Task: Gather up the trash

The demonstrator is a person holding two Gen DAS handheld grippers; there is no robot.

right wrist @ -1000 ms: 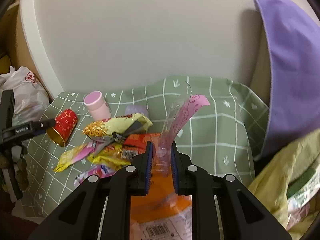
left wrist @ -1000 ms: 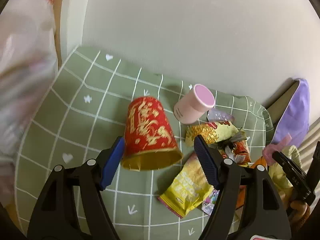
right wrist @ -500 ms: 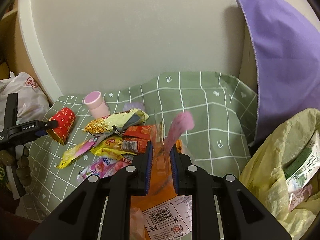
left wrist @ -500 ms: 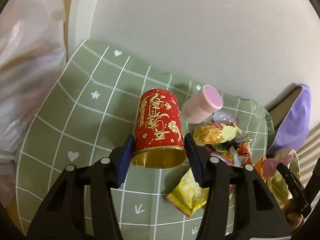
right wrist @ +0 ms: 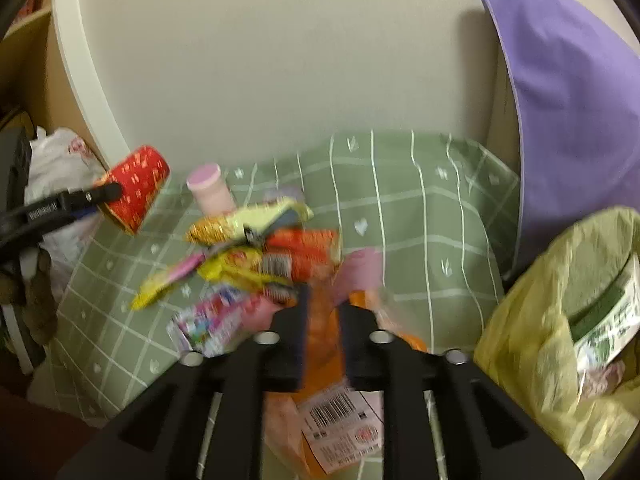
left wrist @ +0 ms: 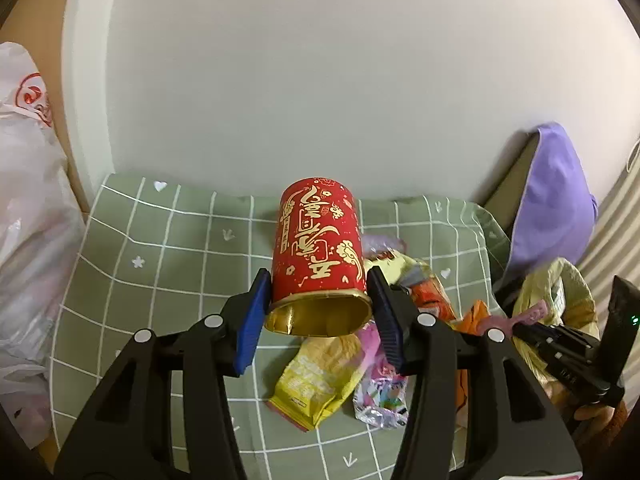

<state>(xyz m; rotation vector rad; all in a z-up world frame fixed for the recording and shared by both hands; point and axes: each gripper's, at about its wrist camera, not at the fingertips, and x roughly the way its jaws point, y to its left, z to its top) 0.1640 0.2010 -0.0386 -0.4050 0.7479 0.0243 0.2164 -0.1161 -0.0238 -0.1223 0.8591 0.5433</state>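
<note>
We are in the middle of clearing the litter off the green checked tablecloth (left wrist: 168, 240), and both hands are busy. Our left gripper (left wrist: 318, 312) has the red paper cup with gold lettering (left wrist: 318, 248) clamped between its blue pads (left wrist: 252, 320), just behind the gold-lined mouth, which is squeezed into an oval and faces us. The cup looks to be held clear of the cloth; the right wrist view shows it off to the left, above the cloth's edge near the white plastic bag (right wrist: 60, 168).

Our right gripper (right wrist: 324, 320) is opening. A pink and clear plastic strip (right wrist: 358, 272) rises between the jaws, but the picture is blurred and we cannot tell whether the pads touch it. Under the fingers lies an orange packet with a barcode label (right wrist: 340, 412), and the yellow trash bag (right wrist: 532, 332) gapes just to the right, with a green-labelled carton already inside.

On the cloth remain a pink-capped bottle (right wrist: 210, 188), a yellow wrapper (left wrist: 320, 380), a foil sweet wrapper (left wrist: 382, 400) and a heap of other snack packets.

We judge the next move for the left hand is to carry the cup over to a bag and let go above its mouth, keeping the squeeze light so the paper does not crumple and slip. The right hand should see the strip drop into the yellow bag and not beside it, then return for the packets
</note>
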